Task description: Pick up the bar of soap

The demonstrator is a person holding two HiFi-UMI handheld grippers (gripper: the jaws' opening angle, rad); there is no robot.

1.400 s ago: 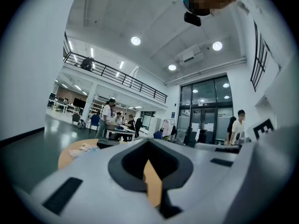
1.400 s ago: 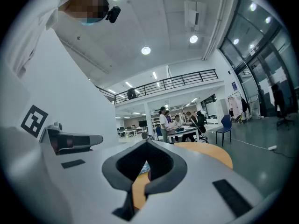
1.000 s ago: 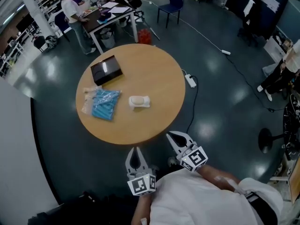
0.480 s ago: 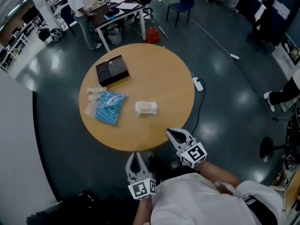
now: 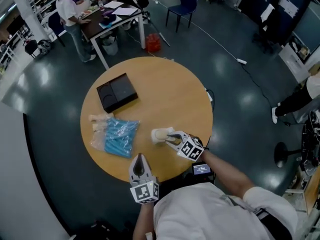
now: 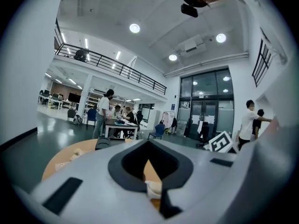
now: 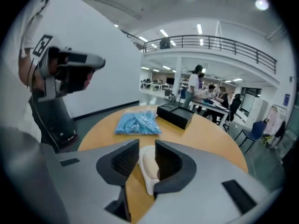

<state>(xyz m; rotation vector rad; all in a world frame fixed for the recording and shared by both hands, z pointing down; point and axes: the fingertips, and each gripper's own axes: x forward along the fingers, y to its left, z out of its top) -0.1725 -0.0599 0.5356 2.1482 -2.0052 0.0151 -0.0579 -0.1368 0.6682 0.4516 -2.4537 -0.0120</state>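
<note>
The bar of soap (image 5: 160, 134), pale and in a whitish wrapper, lies on the round wooden table (image 5: 165, 94) near its front edge. My right gripper (image 5: 170, 136) has reached it from the right. In the right gripper view the soap (image 7: 148, 168) sits between the jaws of that gripper (image 7: 146, 146), which are opening, with a slit of table showing beside the left pad. My left gripper (image 5: 139, 158) hovers over the table's front edge, shut and holding nothing. Through the hollow of the left gripper (image 6: 149, 143) a bit of the soap (image 6: 153, 188) shows.
A flat black box (image 5: 116, 92) lies at the table's back left. A blue plastic bag (image 5: 118, 136) and small wrapped items (image 5: 98, 119) lie left of the soap. People sit at a desk (image 5: 102, 14) beyond, near a blue chair (image 5: 183, 4).
My right gripper has moved forward from below the table edge onto the table and parted its jaws round the soap. The left gripper has come up to the table's front edge.
</note>
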